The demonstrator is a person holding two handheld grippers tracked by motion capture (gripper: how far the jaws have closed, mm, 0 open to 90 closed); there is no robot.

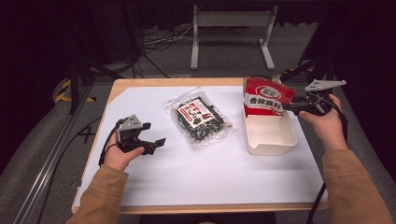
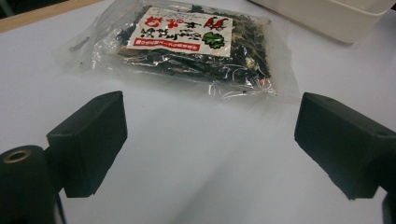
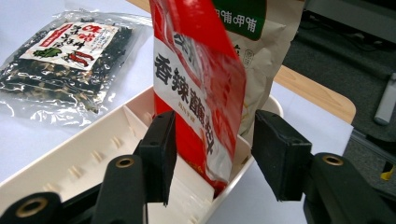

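Observation:
A red and white snack bag (image 1: 268, 95) stands upright at the far end of a white plastic bin (image 1: 271, 135) on the table's right side. My right gripper (image 1: 286, 106) comes in from the right. In the right gripper view the bag (image 3: 196, 70) stands between the jaws of this gripper (image 3: 215, 140), which is open, with a gap at the right pad. A clear bag of dark dried food (image 1: 200, 116) lies flat mid-table. My left gripper (image 1: 153, 133) rests low at the left, open and empty. It (image 2: 210, 135) faces the clear bag (image 2: 187, 46).
A white sheet (image 1: 210, 172) covers the wooden table. The bin (image 3: 93, 149) has ribbed inner walls, and the clear bag (image 3: 70, 56) lies to its left. A grey metal stand (image 1: 231, 28) and cables are on the floor behind the table.

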